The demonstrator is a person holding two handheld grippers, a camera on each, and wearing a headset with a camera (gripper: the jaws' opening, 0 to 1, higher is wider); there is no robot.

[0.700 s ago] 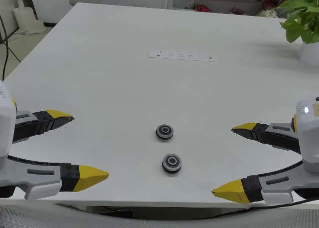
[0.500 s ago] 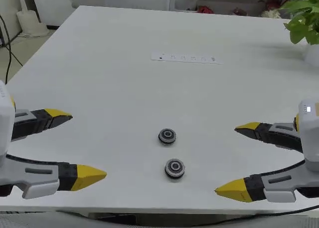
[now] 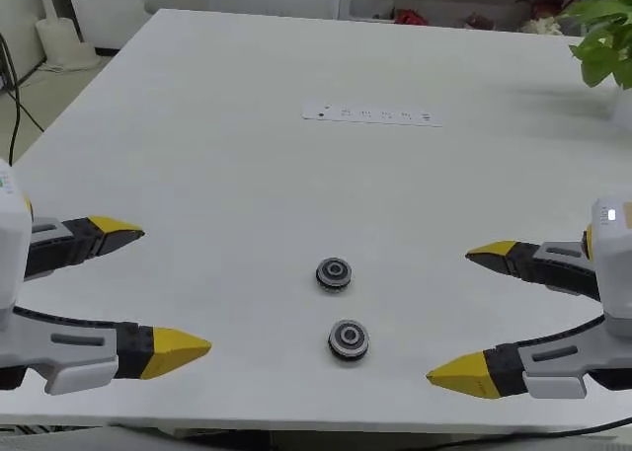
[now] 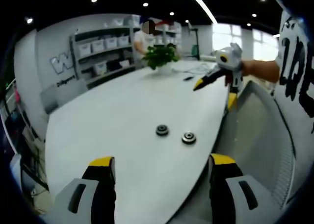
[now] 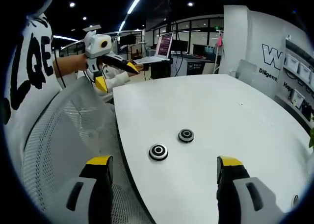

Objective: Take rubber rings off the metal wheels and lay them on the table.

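Near the front edge of the desk [image 3: 247, 155]: two metal wheels lie flat, far wheel [image 3: 334, 274] and near wheel [image 3: 349, 339], close together but not touching. Dark rubber rings [image 3: 332, 340] sit on both rims. On the left side, left gripper [image 3: 176, 291], jaws spread wide, empty. On the right side, right gripper [image 3: 446, 316], jaws spread, empty. Both are well apart from the wheels. White power strip [image 3: 370, 115] lies farther back; plant [image 3: 604, 37] at the far right.
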